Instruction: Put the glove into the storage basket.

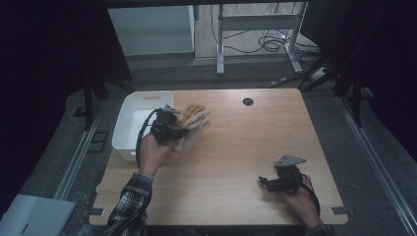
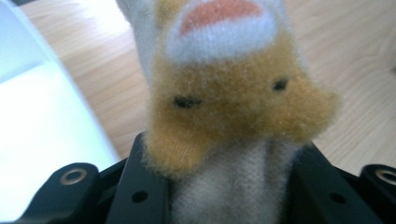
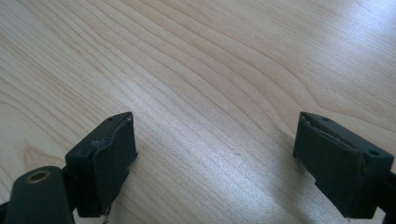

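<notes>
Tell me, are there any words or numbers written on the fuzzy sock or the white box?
No words, numbers or signs can be read in these pictures.
The sock held in the left gripper has just a stitched face with two dark eyes and a mouth, no letters.
The white box looks plain.
The table shows bare wood grain.

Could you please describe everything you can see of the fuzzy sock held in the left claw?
The fuzzy sock looks like soft plush fabric, cream with a tan animal face: two small dark eyes and a white patch with an orange spot. Its cream part sits pinched between the jaws of the left claw, which is shut on it. In the high view it is held above the wooden table, just right of the white bin, apart from it as far as I can tell.
</notes>
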Demonstrator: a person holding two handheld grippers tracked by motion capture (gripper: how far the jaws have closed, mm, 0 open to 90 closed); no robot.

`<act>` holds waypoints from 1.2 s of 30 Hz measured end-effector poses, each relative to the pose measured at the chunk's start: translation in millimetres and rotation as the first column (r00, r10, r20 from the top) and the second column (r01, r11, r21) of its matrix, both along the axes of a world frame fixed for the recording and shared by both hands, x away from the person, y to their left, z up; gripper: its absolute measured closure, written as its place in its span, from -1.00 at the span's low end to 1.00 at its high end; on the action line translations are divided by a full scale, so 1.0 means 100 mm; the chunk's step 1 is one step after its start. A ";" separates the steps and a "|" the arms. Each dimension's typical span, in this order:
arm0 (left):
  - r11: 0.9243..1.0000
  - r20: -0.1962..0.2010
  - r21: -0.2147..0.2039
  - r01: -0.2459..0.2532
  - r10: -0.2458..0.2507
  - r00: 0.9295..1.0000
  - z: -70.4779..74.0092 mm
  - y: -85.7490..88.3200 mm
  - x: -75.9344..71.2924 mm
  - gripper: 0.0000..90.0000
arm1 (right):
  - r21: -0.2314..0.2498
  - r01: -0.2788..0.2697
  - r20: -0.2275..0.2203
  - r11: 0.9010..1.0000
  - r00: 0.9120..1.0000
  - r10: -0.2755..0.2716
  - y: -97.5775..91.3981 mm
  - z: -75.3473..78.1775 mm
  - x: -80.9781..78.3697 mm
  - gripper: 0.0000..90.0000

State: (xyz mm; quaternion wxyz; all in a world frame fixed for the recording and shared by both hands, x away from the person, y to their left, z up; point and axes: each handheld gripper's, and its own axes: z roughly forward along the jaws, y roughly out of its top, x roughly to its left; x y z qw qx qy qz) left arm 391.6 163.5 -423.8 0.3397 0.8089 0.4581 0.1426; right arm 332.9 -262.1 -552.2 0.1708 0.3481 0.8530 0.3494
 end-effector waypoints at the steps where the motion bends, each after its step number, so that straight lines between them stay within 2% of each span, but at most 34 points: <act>1: 1.000 0.003 0.002 -0.011 0.011 1.000 0.02 0.05 0.01 0.52 | 0.000 0.000 0.000 1.000 1.000 0.000 0.00 0.00 0.00 -0.70; 6: 0.997 0.014 0.001 -0.073 0.073 0.997 0.11 0.26 0.03 0.52 | 0.001 0.000 -0.001 1.000 1.000 0.000 0.00 0.00 0.00 -0.71; 9: 0.993 0.017 0.003 -0.115 0.115 0.993 0.14 0.41 0.06 0.52 | 0.000 0.000 0.000 1.000 1.000 0.000 0.00 0.00 0.00 -0.70; 18: 0.974 0.012 0.010 -0.228 0.228 0.974 0.12 0.77 0.19 0.51 | 0.001 0.000 -0.001 1.000 1.000 0.000 0.00 0.00 0.00 -0.71; 19: 0.969 0.006 0.008 -0.248 0.248 0.969 0.09 0.83 0.23 0.51 | 0.001 0.000 -0.001 1.000 1.000 0.000 0.00 0.00 0.00 -0.71; 21: 0.967 0.003 0.012 -0.254 0.254 0.967 0.06 0.86 0.25 0.51 | 0.000 0.000 0.000 1.000 1.000 0.000 0.00 0.00 0.00 -0.71; 24: 0.960 -0.006 0.006 -0.279 0.279 0.960 -0.04 0.93 0.33 0.51 | 0.000 0.001 -0.001 1.000 1.000 -0.001 0.00 0.00 0.00 -0.70; 25: 0.956 -0.011 0.004 -0.293 0.293 0.956 -0.11 0.97 0.38 0.51 | 0.000 0.002 -0.003 1.000 1.000 -0.002 0.00 0.00 0.00 -0.71; 27: 0.955 -0.015 0.004 -0.297 0.297 0.955 -0.13 0.98 0.40 0.51 | 0.000 0.002 -0.003 1.000 1.000 -0.002 0.00 0.00 0.00 -0.71; 31: 0.948 -0.029 0.000 -0.319 0.319 0.947 -0.28 1.01 0.52 0.51 | 0.001 0.002 -0.002 1.000 1.000 -0.002 0.00 0.00 0.00 -0.70; 34: 0.944 -0.037 0.006 -0.330 0.330 0.943 -0.38 1.02 0.59 0.51 | 0.002 0.002 -0.002 1.000 1.000 -0.002 0.00 0.00 0.00 -0.71; 35: 0.943 -0.055 0.022 -0.331 0.332 0.942 -0.43 1.01 0.64 0.50 | 0.002 0.002 -0.002 1.000 1.000 -0.002 0.00 0.00 0.00 -0.71; 36: 0.943 -0.055 0.022 -0.331 0.332 0.942 -0.43 1.01 0.64 0.50 | 0.002 0.002 -0.002 1.000 1.000 -0.002 0.00 0.00 0.00 -0.71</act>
